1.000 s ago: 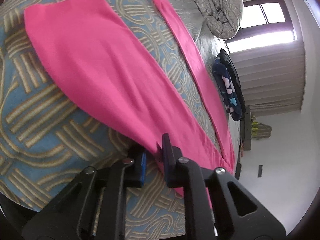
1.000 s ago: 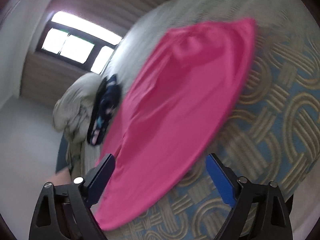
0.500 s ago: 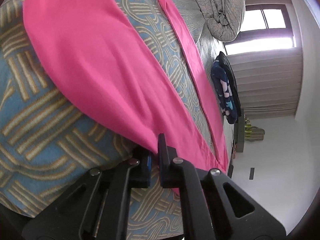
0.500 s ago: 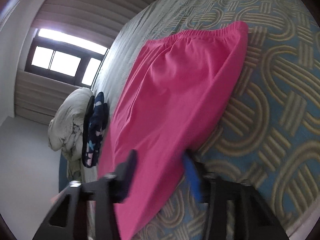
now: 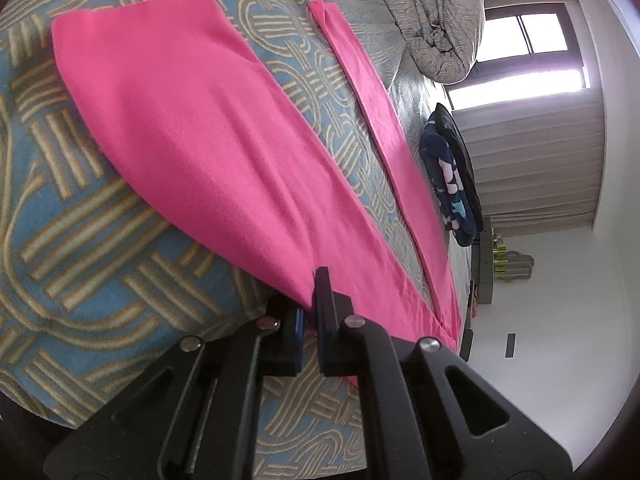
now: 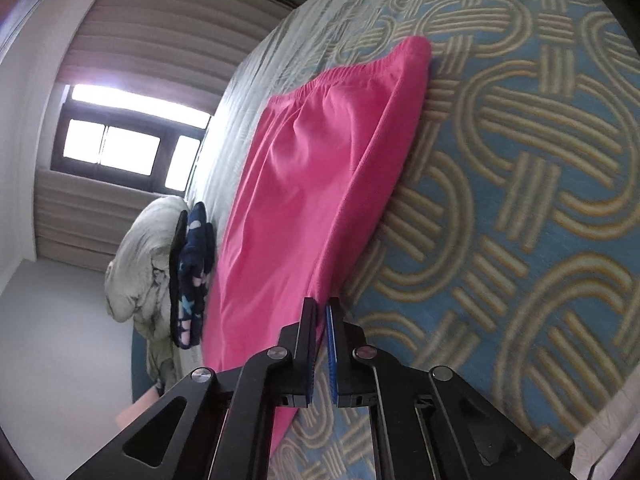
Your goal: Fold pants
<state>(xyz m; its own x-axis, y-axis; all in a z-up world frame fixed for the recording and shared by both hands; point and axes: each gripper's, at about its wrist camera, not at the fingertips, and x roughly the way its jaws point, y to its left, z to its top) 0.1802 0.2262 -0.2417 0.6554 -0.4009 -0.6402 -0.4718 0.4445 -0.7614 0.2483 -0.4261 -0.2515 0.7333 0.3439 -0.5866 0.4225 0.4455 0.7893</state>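
Note:
Bright pink pants lie spread flat on a blue bedspread with tan loop patterns. In the left wrist view both legs run away from me, the second leg further right. My left gripper is shut on the near edge of the pants. In the right wrist view the pants show with the elastic waistband at the far end. My right gripper is shut on the pants' side edge.
A rolled grey duvet lies at the far side of the bed, also seen in the right wrist view. A dark blue patterned garment sits beside it. A bright window and curtains stand behind.
My right gripper was wide open a second ago, moved in and closed on the pants' side edge. My left gripper stayed shut on the fabric and shifted only slightly.

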